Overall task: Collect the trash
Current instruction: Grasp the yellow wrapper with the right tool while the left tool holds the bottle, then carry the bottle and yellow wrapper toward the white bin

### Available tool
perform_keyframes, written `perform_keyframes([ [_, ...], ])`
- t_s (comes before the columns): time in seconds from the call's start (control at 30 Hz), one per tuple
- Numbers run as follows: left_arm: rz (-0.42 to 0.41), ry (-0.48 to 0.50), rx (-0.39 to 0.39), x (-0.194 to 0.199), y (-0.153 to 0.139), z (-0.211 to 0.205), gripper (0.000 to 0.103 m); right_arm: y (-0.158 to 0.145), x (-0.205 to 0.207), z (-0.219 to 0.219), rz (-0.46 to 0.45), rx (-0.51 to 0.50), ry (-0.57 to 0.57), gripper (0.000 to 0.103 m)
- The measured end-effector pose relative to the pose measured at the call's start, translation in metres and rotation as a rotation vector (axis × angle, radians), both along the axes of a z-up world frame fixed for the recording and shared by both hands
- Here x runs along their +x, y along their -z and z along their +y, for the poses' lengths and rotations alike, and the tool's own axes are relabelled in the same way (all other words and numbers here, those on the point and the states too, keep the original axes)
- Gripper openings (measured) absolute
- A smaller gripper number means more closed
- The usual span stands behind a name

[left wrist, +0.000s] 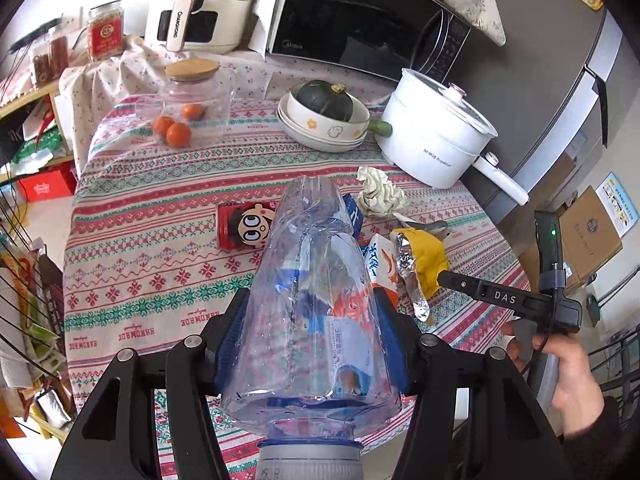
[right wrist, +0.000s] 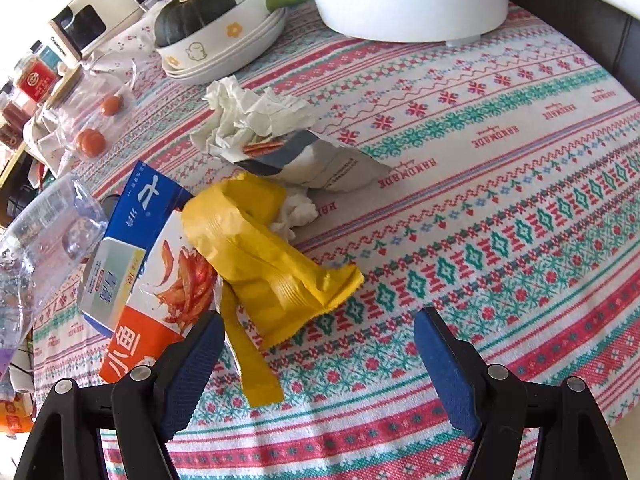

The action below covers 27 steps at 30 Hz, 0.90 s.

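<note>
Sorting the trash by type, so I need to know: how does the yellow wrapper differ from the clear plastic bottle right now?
The yellow wrapper is opaque; the bottle is see-through. The wrapper lies crumpled on the tablecloth; the bottle is clamped in the left hand-held gripper, raised above the table. The wrapper is flat, soft film with a foil lining; the bottle is a crushed hollow shape. The open right hand-held gripper sits just in front of the wrapper, not touching. Both look empty.

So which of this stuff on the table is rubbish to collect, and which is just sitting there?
Rubbish:
- crushed plastic bottle, held in the left gripper
- yellow wrapper, just ahead of the open right gripper
- fish snack packet
- crumpled tissue
- silver pouch

Just sitting there:
- white cooking pot
- squash in bowls
- oranges
- microwave
</note>
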<state>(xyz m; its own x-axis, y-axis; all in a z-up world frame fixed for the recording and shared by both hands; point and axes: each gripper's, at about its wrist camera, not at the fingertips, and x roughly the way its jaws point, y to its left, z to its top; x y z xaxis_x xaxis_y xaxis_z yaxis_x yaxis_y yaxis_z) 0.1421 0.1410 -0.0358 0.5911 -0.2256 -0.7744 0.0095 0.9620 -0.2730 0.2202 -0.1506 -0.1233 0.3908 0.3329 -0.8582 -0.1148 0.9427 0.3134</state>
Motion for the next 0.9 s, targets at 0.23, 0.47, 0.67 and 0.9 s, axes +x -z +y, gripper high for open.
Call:
perform_keyframes([
  [0.23, -0.014, 0.007, -0.042, -0.008, -0.006, 0.006, 0.062, 0.014, 0.015, 0.013, -0.015, -0.017, -0.014, 0.082],
  [0.47, -0.034, 0.009, -0.051, -0.013, -0.011, 0.01, 0.062, 0.024, 0.014, 0.028, -0.002, -0.005, -0.066, 0.031],
  [0.67, -0.029, 0.004, -0.06, -0.015, -0.009, 0.014, 0.062, 0.003, 0.001, 0.03, -0.054, 0.02, -0.091, 0.02],
  [0.9, -0.051, 0.018, -0.078, -0.018, -0.016, 0.009, 0.062, -0.026, -0.02, 0.012, -0.06, 0.03, -0.07, 0.019],
])
